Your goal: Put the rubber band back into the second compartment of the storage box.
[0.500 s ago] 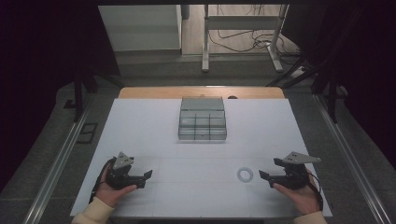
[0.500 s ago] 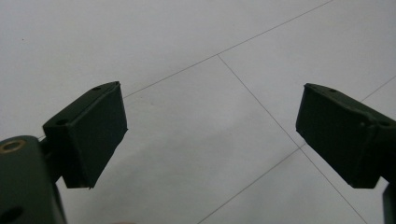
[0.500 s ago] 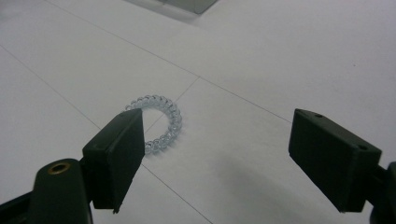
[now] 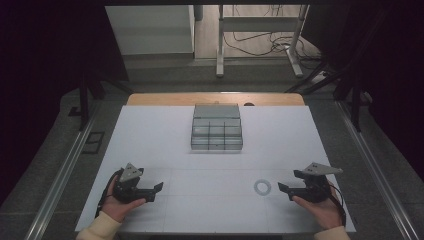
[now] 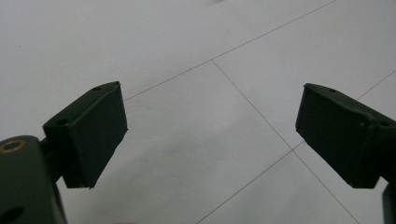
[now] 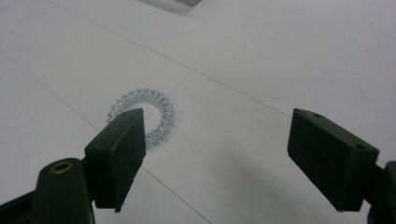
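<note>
progress: nothing picked up yet; work looks to be at its very start, judged from the layout
spiral ring (image 4: 262, 187): clear coiled hair-tie-type ring, lies flat on the white table (image 4: 165, 145), near front edge, right of centre; untouched
right gripper (image 4: 296, 184): just beside the ring, on its right, pointing at it; jaws spread wide, nothing between them; in the right gripper view the ring (image 6: 142, 115) sits ahead, partly behind the left-hand jaw
left gripper (image 4: 154, 191): well apart from the ring, front left of the table; jaws spread, bare table between them in the left gripper view
drawer box (image 4: 217, 127): grey compartment organiser at table's middle-far part, well apart from both grippers; contents too small to tell
left to do: close in on ring, grip, lift; likely destination the box, a guess
vs earlier frame: both hands, ring and box in about the same places; no clear shift
</note>
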The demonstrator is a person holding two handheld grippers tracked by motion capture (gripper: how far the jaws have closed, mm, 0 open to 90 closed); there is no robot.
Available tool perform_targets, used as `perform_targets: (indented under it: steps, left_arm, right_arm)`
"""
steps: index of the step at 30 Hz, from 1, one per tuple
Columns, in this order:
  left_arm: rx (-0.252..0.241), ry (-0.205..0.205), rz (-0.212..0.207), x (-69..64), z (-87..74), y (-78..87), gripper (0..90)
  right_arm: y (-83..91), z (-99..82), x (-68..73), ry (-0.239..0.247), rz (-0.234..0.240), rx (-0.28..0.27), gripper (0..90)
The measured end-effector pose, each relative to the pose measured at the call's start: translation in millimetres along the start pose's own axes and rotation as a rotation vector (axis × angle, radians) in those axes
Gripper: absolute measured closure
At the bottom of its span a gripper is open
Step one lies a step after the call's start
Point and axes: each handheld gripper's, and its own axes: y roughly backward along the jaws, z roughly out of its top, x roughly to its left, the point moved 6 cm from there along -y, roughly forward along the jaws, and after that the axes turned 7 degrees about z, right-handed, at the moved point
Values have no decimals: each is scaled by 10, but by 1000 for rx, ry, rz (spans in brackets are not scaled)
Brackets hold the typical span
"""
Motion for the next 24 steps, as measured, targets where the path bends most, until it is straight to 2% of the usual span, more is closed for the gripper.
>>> perform_targets:
  steps: [7,20,24]
  left_arm:
    - [-1,-4,-1,-6,4,2,94]
    - [1,-6,3,-8,6,4,95]
    - [1,-9,1,-14,3,6,93]
  right_arm:
    - [-5,-20,-35,-28,-13,19,208]
    - [37,77,-23,-22,-17,-5,210]
    - [51,146,-6,-29,-6,-14,216]
